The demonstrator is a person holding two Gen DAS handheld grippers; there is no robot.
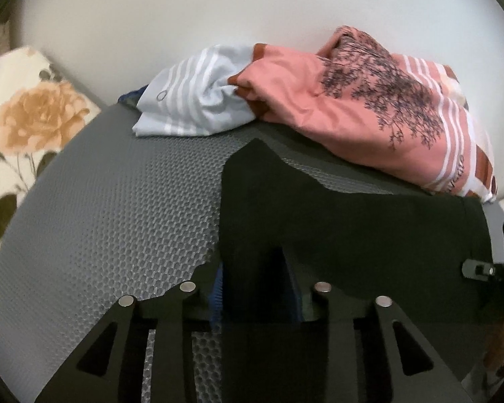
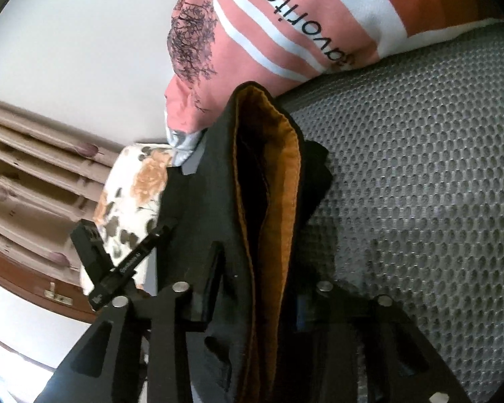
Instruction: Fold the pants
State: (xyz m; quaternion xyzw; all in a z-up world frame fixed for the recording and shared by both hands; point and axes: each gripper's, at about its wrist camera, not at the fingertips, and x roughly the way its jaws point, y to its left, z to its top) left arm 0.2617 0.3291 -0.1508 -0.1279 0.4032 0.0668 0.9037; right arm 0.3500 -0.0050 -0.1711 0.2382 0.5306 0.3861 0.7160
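- The grey honeycomb-mesh mattress [image 1: 117, 201] takes up most of the space; the black pants [image 1: 336, 221] lie across its near side, one end spread flat, so a fold looks part done rather than finished.
- In the right wrist view the black pants [image 2: 218, 201] are bunched and doubled, the orange lining [image 2: 285, 168] of the waistband showing; that end is not yet laid flat, and I judge at least one more fold and a smoothing remain.
- A pink printed bedcover [image 1: 369, 107] is heaped along the far edge, touching the far side of the pants; it crowds the room for spreading them.
- A pale blue striped cloth [image 1: 198, 90] lies bunched beside it, clear of the pants.
- A floral pillow [image 1: 33, 117] sits off the left edge, well apart.
- The left hand-held gripper [image 1: 255, 288] has black cloth between its jaws; whether the pads press on it I cannot tell.
- The right hand-held gripper [image 2: 252, 305] straddles the bunched pants; its grip is likewise unclear.
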